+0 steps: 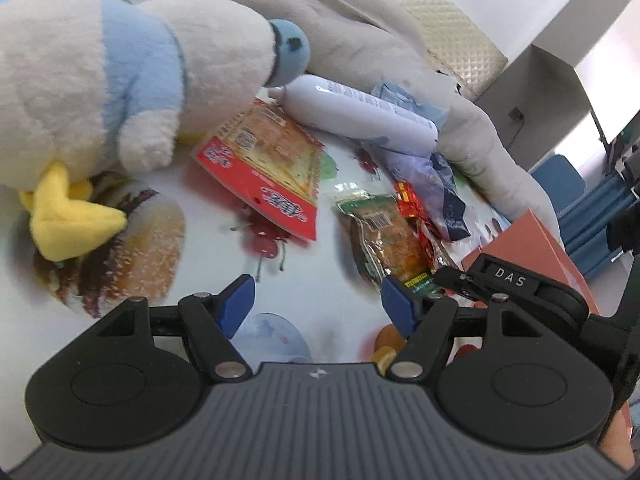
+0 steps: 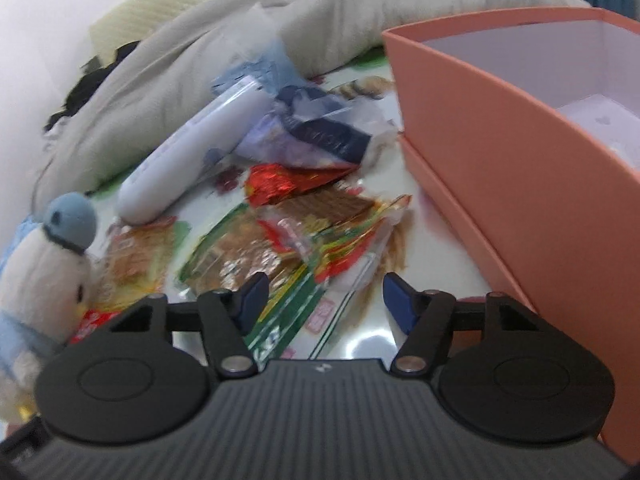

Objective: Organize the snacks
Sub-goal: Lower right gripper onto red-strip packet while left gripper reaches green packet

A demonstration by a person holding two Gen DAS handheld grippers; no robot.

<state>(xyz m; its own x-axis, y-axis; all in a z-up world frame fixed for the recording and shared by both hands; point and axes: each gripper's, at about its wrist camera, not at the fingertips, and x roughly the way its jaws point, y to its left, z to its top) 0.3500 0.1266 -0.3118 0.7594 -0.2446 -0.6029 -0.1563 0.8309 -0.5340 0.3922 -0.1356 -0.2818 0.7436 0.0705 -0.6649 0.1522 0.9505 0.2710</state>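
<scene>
in the left wrist view, a white and pale blue plush duck (image 1: 100,76) with a yellow foot sat at the far left on the counter (image 1: 168,288), which was covered with a cloth printed with burgers and cherries. just right of it lay a red snack packet (image 1: 266,170), flat and partly tucked under the plush. behind that packet a white tube (image 1: 360,110) lay on its side against a grey blanket (image 1: 360,32). further right, a green-edged snack pack (image 1: 380,236) lay beside a small red foil wrapper (image 1: 412,200) and a crumpled blue and white bag (image 1: 444,192). the left gripper (image 1: 318,300) hung over bare cloth with its blue fingers (image 1: 236,306) spread apart and nothing between them. at the right edge the other gripper's black body marked das showed, with the corner of a salmon pink box (image 1: 536,248) behind it.

in the right wrist view, blurred, the plush (image 2: 48,264) stood at the left, the tube (image 2: 192,156) and the snack pile in the middle. the right gripper (image 2: 324,300) hovered over the green-edged pack (image 2: 240,264) and a clear-wrapped snack (image 2: 332,232), its fingers (image 2: 254,300) spread, pinching nothing. the open pink box (image 2: 500,168) filled the right side, standing on its lid just beside the snacks.
</scene>
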